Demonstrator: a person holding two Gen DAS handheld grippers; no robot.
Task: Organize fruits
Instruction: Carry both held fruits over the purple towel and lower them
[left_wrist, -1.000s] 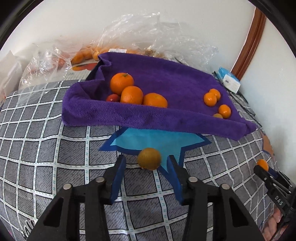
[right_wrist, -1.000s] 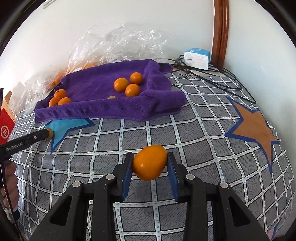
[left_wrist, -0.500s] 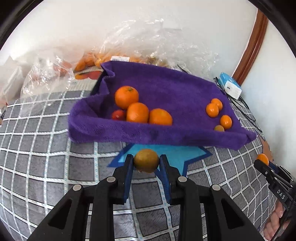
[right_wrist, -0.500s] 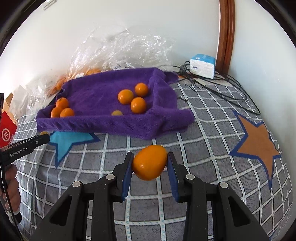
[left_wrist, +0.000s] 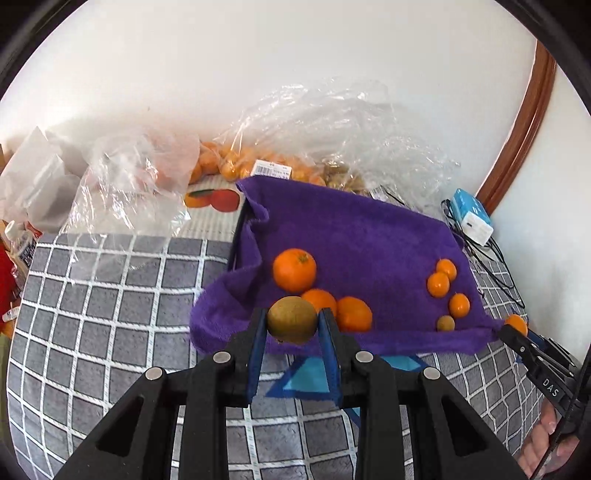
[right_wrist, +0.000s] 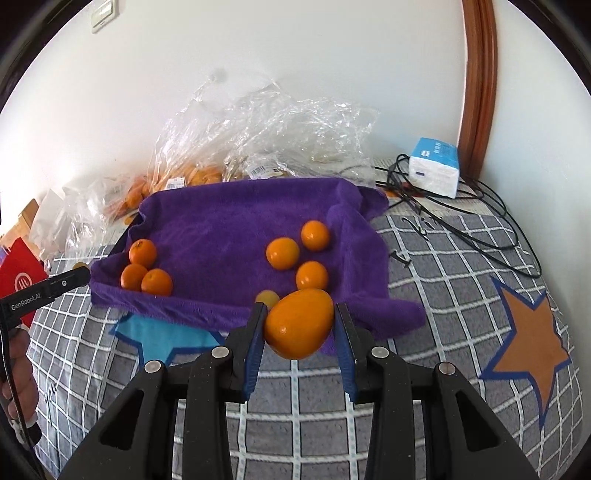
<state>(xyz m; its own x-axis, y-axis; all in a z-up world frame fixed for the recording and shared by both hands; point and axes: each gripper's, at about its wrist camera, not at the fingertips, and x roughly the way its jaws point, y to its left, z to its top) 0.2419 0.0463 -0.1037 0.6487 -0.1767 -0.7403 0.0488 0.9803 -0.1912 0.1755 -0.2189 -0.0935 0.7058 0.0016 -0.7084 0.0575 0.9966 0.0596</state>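
Observation:
My left gripper (left_wrist: 291, 325) is shut on a brownish-green round fruit (left_wrist: 291, 319) and holds it above the near edge of the purple towel (left_wrist: 354, 236). My right gripper (right_wrist: 298, 325) is shut on an egg-shaped orange fruit (right_wrist: 298, 323) at the towel's near right edge (right_wrist: 229, 221). Three bigger oranges (left_wrist: 294, 269) lie at the towel's left. Three small oranges (left_wrist: 438, 284) and a small brownish fruit (left_wrist: 446, 323) lie at its right. The right gripper's tip with its fruit (left_wrist: 516, 325) shows in the left wrist view.
Clear plastic bags with more oranges (left_wrist: 236, 162) lie against the wall behind the towel. A blue-white box (right_wrist: 436, 170) and black cables (right_wrist: 461, 221) sit at the back right. A grey checked cover (right_wrist: 443, 295) with star patches (right_wrist: 528, 347) lies under everything. A red box (right_wrist: 20, 277) is at the left.
Both grippers rose and moved forward to the towel's near edge with their fruits. The left gripper lifted the brownish fruit off the blue star patch.

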